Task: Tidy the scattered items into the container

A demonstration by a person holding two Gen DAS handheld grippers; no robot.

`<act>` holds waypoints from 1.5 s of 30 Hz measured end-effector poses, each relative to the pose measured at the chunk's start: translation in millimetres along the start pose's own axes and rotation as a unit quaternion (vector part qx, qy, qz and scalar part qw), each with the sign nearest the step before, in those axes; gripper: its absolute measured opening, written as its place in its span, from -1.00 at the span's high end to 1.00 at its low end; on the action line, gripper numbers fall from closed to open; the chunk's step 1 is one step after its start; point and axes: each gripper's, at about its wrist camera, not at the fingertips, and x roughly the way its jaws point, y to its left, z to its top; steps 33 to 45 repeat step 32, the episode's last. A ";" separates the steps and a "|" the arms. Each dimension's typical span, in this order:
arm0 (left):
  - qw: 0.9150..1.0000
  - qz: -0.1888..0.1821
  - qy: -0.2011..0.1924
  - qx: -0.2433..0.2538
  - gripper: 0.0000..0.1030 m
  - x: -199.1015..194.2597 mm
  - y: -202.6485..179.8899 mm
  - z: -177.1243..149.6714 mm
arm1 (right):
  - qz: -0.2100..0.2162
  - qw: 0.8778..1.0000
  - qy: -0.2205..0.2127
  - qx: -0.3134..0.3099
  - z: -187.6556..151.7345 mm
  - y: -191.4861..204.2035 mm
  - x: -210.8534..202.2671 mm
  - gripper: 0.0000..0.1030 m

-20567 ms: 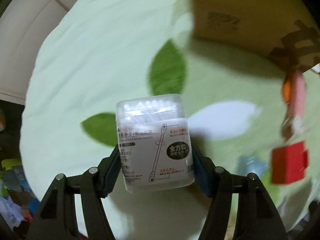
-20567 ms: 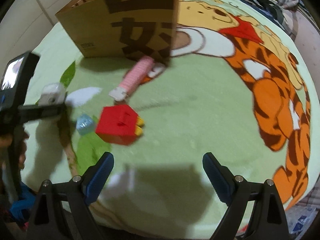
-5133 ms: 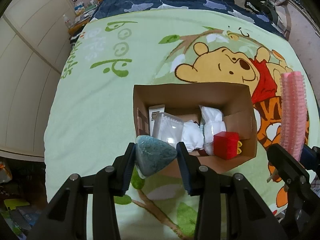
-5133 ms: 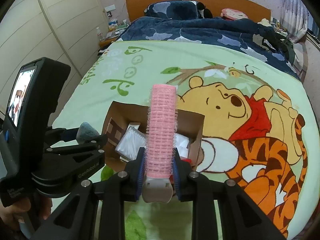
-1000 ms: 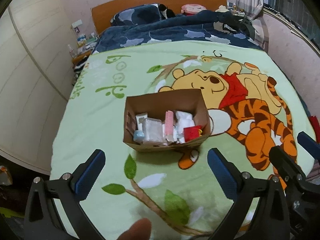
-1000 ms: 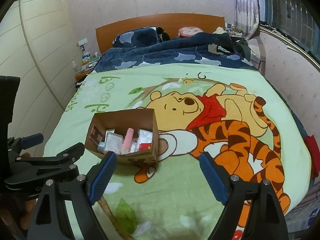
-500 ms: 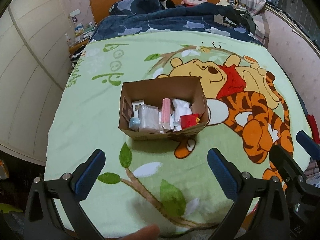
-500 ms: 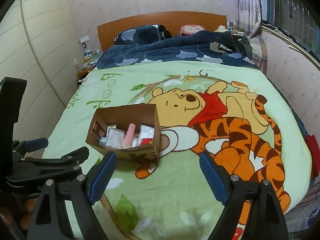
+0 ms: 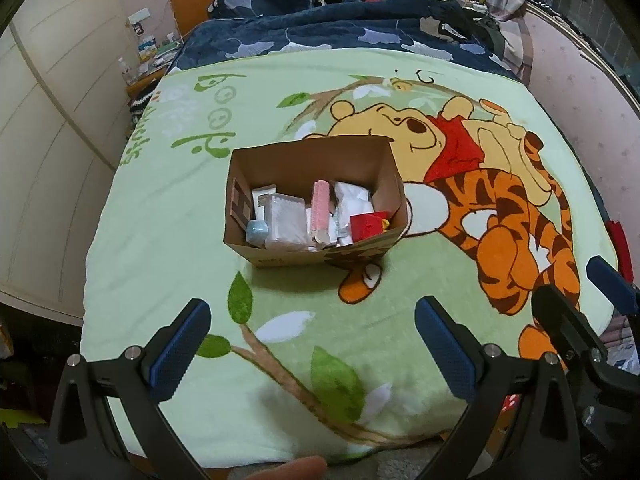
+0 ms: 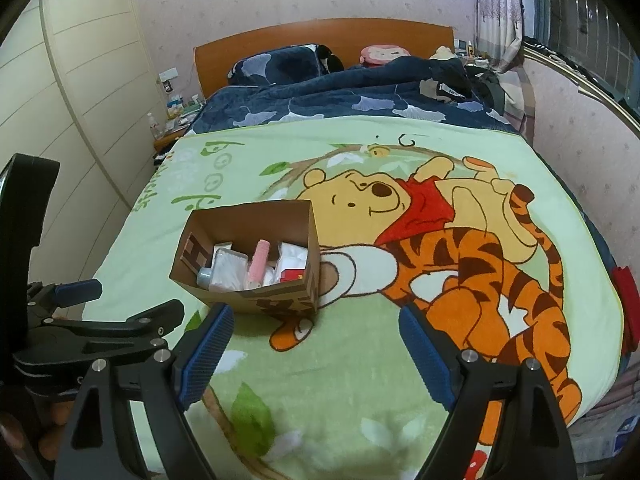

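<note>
Cardboard box time: the open brown cardboard box [image 9: 316, 204] sits on the green cartoon-print fleece blanket [image 9: 160, 240], well out in front of both your tongs and a bit toward the left side of the gap between the right pair's tips.

Your left gripper [image 9: 310, 344] has its blue pads spread wide with nothing between them, just blanket underneath. Same story for the right gripper [image 10: 316, 354]: jaws wide, empty, and it sits just beside the left one, which you can see poking in at the right wrist view's left edge. Neither is near the box, so you're basically standing back and looking things over.

Inside the box I can make out:
- a clear plastic rectangular tub of cotton swabs [image 9: 285, 222], lying toward the left wall
- a small pale-blue rounded thing [image 9: 257, 232] tucked in the corner next to it
- a pink ribbed hair roller [image 9: 320, 210] leaning up the middle
- a crumpled white soft packet [image 9: 352, 204]
- a red plastic toy block [image 9: 367, 226] at the right end

Stuff is piled loosely, which makes sense if each piece was just dropped in from above rather than arranged.

I can't spot anything loose on the blanket around your tongs, so my guess is the tidying is done, or very close. One fingertip [image 9: 288, 470] peeks in at the bottom of the left view.
</note>
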 end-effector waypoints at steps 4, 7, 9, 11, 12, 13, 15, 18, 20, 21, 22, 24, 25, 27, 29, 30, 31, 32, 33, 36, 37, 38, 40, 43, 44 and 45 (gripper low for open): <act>1.000 -0.001 0.000 0.001 -1.00 0.4 -0.7 -0.7 | -0.002 1.000 0.001 0.000 -0.9 -1.5 -0.2 -0.68; 1.000 0.000 0.001 0.000 -1.00 0.5 -0.8 -0.7 | -0.001 1.000 0.003 0.001 -2.1 -1.9 0.4 -0.68; 1.000 0.001 0.004 0.000 -1.00 1.2 -1.4 -2.1 | 0.000 1.000 0.005 0.001 -3.2 -2.2 1.3 -0.68; 1.000 0.001 0.005 0.000 -1.00 1.9 -2.3 -3.2 | 0.001 1.000 0.007 0.001 -4.0 -2.3 2.0 -0.68; 1.000 0.002 0.006 0.000 -1.00 2.5 -2.7 -3.7 | 0.000 1.000 0.008 0.001 -4.7 -2.6 2.3 -0.68; 1.000 0.003 0.006 0.001 -1.00 2.7 -3.4 -4.0 | 0.000 1.000 0.009 0.000 -5.4 -2.5 2.7 -0.68; 1.000 0.007 0.008 0.003 -1.00 3.6 -4.4 -4.8 | -0.005 1.000 0.012 -0.004 -6.1 -1.8 3.8 -0.68; 1.000 0.012 0.007 0.007 -1.00 4.6 -5.9 -5.6 | -0.009 1.000 0.017 -0.008 -7.6 -2.0 6.9 -0.68; 1.000 0.014 0.005 0.010 -1.00 4.3 -7.2 -5.9 | -0.011 1.000 0.016 -0.007 -8.0 -2.5 6.6 -0.68; 1.000 0.014 0.004 0.011 -1.00 3.9 -7.8 -6.0 | -0.011 1.000 0.015 -0.007 -8.1 -2.8 6.1 -0.68; 1.000 0.014 0.003 0.012 -1.00 3.7 -8.3 -5.9 | -0.012 1.000 0.014 -0.007 -8.1 -3.2 5.5 -0.68; 1.000 0.014 0.002 0.014 -1.00 3.6 -8.8 -6.1 | -0.013 1.000 0.013 -0.006 -8.6 -4.5 4.7 -0.68; 1.000 0.012 0.003 0.015 -1.00 4.1 -9.3 -5.9 | -0.013 1.000 0.014 -0.005 -9.1 -5.0 4.6 -0.68; 1.000 0.009 0.005 0.016 -1.00 5.6 -10.0 -5.8 | -0.014 1.000 0.015 -0.003 -10.2 -6.4 4.7 -0.68; 1.000 0.006 0.006 0.017 -1.00 6.7 -11.0 -6.2 | -0.015 1.000 0.016 -0.001 -10.9 -7.7 4.6 -0.68; 1.000 0.006 0.005 0.017 -1.00 6.5 -11.7 -6.5 | -0.015 1.000 0.016 0.000 -11.2 -8.3 4.4 -0.68; 1.000 0.006 0.003 0.019 -1.00 5.9 -12.3 -7.0 | -0.016 1.000 0.016 0.000 -11.3 -8.5 4.2 -0.68; 1.000 0.006 0.002 0.020 -1.00 5.6 -12.6 -6.7 | -0.016 1.000 0.016 0.001 -11.4 -9.0 4.0 -0.68; 1.000 0.006 0.002 0.020 -1.00 5.6 -12.6 -6.7 | -0.016 1.000 0.016 0.001 -11.4 -9.0 4.0 -0.68; 1.000 0.006 0.002 0.020 -1.00 5.6 -12.6 -6.7 | -0.016 1.000 0.016 0.001 -11.4 -9.0 4.0 -0.68; 1.000 0.006 0.002 0.020 -1.00 5.6 -12.6 -6.7 | -0.016 1.000 0.016 0.001 -11.4 -9.0 4.0 -0.68; 1.000 0.006 0.002 0.020 -1.00 5.6 -12.6 -6.7 | -0.016 1.000 0.016 0.001 -11.4 -9.0 4.0 -0.68; 1.000 0.006 0.002 0.020 -1.00 5.6 -12.6 -6.7 | -0.016 1.000 0.016 0.001 -11.4 -9.0 4.0 -0.68; 1.000 0.006 0.002 0.020 -1.00 5.6 -12.6 -6.7 | -0.016 1.000 0.016 0.001 -11.4 -9.0 4.0 -0.68; 1.000 0.006 0.002 0.020 -1.00 5.6 -12.6 -6.7 | -0.016 1.000 0.016 0.001 -11.4 -9.0 4.0 -0.68; 1.000 0.006 0.002 0.020 -1.00 5.6 -12.6 -6.7 | -0.016 1.000 0.016 0.001 -11.4 -9.0 4.0 -0.68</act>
